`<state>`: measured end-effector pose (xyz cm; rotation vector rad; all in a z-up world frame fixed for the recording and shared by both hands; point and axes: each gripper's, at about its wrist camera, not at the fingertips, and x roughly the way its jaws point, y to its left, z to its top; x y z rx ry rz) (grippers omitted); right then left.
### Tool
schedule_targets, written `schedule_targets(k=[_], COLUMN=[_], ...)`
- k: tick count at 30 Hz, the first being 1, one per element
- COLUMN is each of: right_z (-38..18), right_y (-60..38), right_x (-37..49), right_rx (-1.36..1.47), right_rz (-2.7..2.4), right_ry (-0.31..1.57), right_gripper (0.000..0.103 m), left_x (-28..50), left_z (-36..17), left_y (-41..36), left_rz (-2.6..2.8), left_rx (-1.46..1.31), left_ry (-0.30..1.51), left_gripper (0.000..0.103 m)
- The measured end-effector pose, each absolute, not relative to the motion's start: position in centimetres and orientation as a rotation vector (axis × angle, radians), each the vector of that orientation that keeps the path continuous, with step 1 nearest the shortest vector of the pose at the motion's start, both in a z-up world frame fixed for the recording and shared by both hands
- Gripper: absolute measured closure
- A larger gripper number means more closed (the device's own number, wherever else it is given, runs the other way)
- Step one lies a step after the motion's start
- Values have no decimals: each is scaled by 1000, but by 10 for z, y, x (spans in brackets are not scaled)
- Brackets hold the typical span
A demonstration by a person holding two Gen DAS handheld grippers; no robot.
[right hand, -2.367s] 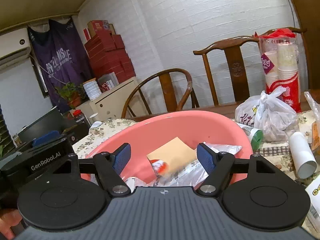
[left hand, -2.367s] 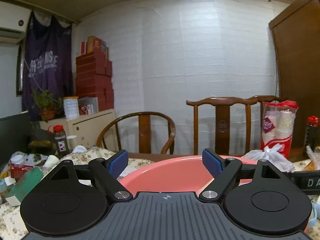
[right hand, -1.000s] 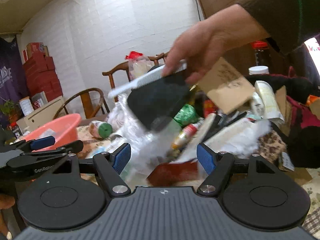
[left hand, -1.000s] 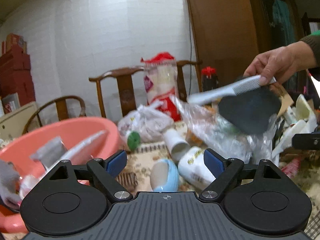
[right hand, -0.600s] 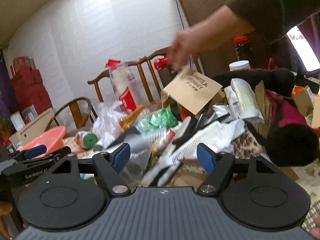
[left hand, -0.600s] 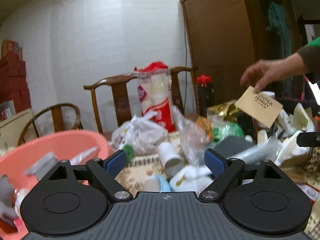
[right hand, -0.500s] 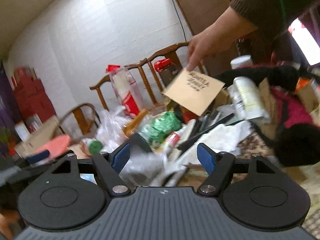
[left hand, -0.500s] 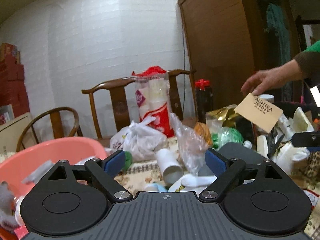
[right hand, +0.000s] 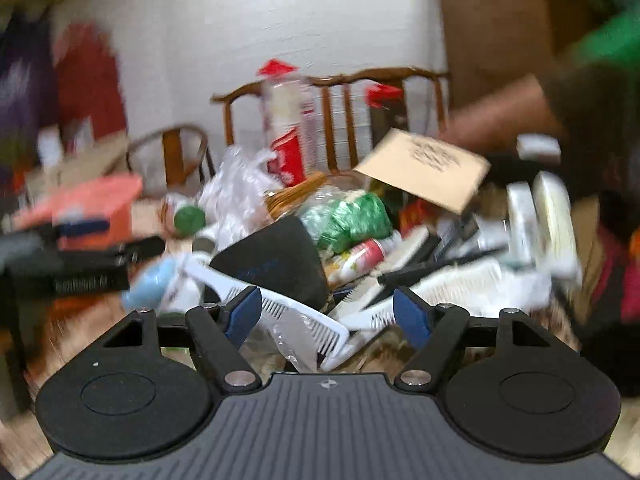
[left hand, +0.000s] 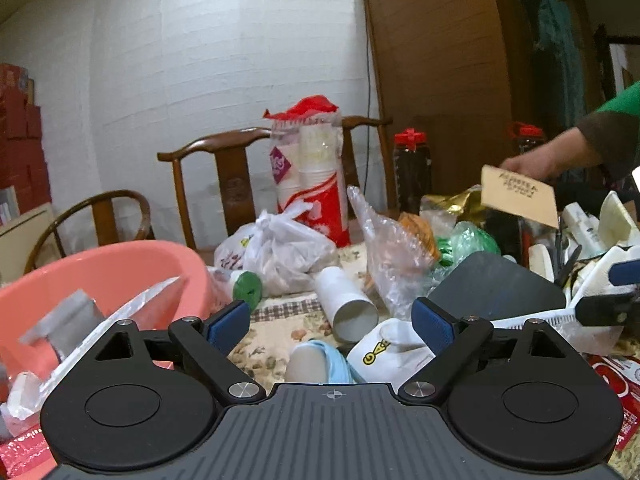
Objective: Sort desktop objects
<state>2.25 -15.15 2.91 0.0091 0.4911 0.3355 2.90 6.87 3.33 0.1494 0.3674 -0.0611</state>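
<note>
White-painted brick wall is seen behind a cluttered table covered with a patterned cloth (left hand: 276,344), with two wooden chairs (left hand: 224,168) drawn up at its far side and a tall brown cabinet (left hand: 436,80) to the right. On the left of the table a pink basin (left hand: 132,264) is placed, and packets and wrappers are seen inside it. Behind the clutter a sleeve of paper cups (left hand: 310,184) in red and clear wrap is stood upright, with a knotted white plastic bag (left hand: 280,256) just in front of it and a green-capped bottle (left hand: 247,287) lying beside the bag. A white tube (left hand: 346,300) is laid on its side near the middle, next to crumpled clear plastic (left hand: 392,252). The left gripper (left hand: 332,322) is held above the cloth with its jaws spread wide and nothing between them; a white pouch (left hand: 384,354) and a pale blue item (left hand: 320,364) lie just below it. The right gripper (right hand: 328,312) is likewise held wide apart and empty, over a white comb (right hand: 280,312) that rests against a dark flat pad (right hand: 276,264); the right wrist view is blurred. More combs, tubes and a green bundle (right hand: 348,216) are piled beyond. A bare hand (left hand: 536,166) of another person is seen at the right, with a tan card (left hand: 520,194) gripped at its edge above the pile.
</note>
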Motion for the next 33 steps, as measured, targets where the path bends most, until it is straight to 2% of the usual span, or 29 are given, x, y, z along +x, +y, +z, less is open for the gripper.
schedule_targets(k=[1,2,3,8,10,22,23,24,26,33], right_z=[28,26,23,7,4,-19,-21,-21,-20,-12], right_y=[-144,-135,-129,-110,-108,-98,-98,-100,-105,-126], right_x=[22,23,22,24,23,18,15,13,10,1], right_rx=[-46,-104,-145,-259,-274,-361,-363,-362,-330,-272], right_rz=[329,323,324,351,384,416,413,416,433,435], right_ry=[488,491,496,492,511,546,541,529,539,545], right_gripper=[40,54,61,61,56,59,66,83,98,99], left_x=[28,27,25,18,17,8,6,5,3,6], left_z=[34,36,37,37,36,22,21,19,17,16], left_y=[69,70,71,74,78,69,66,64,54,29], left_rz=[-60,-61,-63,-56,-57,-126,-140,-151,-177,-322], left_rx=[146,141,139,150,150,202,217,234,295,333], left_ry=[366,364,363,362,367,395,389,384,370,368], left_gripper=[9,9,9,9,9,9,9,9,9,6])
